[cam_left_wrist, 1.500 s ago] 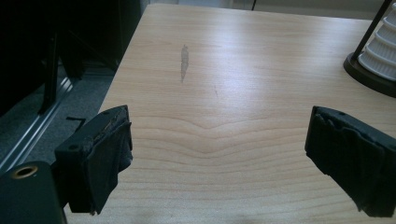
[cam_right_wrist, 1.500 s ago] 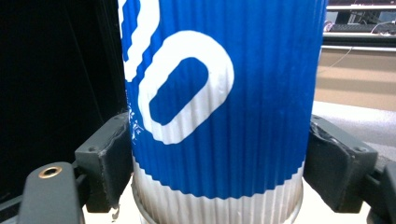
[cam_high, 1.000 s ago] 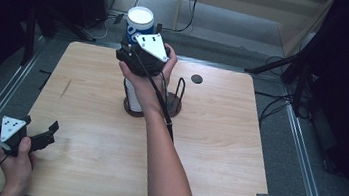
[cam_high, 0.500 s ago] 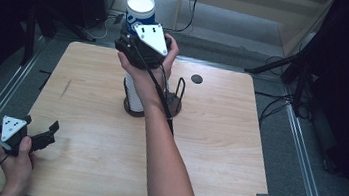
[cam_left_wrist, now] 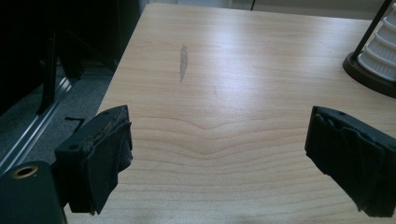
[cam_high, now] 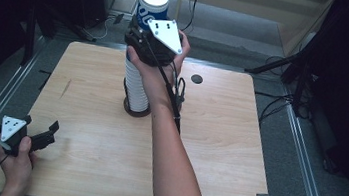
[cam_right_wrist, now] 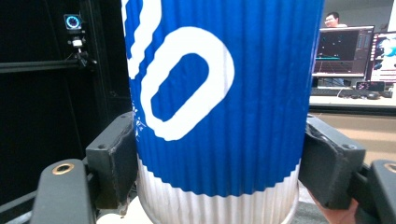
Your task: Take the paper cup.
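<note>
Apparently mid-lift, the right gripper (cam_high: 142, 33) clamps the blue ribbed paper cup (cam_high: 152, 5) atop the white cup stack (cam_high: 136, 86), needing a straight upward pull, while the left gripper (cam_high: 40, 132) rests wide open.

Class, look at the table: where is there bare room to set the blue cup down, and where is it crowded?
Bare wood lies right of the forearm toward the table edge, and between the left gripper and the cup stack. It is crowded round the stack's dark base, where the right gripper holds the blue cup.
</note>
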### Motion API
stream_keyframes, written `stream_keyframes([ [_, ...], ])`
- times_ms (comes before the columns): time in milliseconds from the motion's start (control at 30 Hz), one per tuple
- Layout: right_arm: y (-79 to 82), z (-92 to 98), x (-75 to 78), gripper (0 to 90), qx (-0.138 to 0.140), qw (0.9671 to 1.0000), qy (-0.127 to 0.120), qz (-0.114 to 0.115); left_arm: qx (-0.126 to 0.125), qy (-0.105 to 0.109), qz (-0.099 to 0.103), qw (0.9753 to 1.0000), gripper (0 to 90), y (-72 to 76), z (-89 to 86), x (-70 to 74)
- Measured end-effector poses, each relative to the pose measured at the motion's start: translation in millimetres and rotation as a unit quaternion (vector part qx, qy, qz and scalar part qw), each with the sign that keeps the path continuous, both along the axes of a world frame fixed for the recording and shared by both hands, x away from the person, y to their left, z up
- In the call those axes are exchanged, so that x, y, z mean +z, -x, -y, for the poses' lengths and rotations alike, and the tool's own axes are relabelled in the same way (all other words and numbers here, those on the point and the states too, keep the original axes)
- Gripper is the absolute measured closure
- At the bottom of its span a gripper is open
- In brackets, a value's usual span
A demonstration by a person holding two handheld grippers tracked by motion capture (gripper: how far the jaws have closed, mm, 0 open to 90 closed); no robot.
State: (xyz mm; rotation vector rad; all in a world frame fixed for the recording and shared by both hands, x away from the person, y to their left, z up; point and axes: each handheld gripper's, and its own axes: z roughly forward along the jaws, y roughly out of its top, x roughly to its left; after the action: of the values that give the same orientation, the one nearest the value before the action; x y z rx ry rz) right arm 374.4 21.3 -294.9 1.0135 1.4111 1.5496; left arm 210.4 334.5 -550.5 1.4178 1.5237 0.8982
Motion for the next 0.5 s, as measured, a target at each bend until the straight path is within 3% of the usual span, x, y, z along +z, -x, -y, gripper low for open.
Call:
stream_keyframes([
  [500,7.1,37.7,-7.6,22.4,-0.023,0.9997,0.01,-0.004,0.007,-0.011,0.001,0.9999,8.1,-0.4,2.2,0.0],
])
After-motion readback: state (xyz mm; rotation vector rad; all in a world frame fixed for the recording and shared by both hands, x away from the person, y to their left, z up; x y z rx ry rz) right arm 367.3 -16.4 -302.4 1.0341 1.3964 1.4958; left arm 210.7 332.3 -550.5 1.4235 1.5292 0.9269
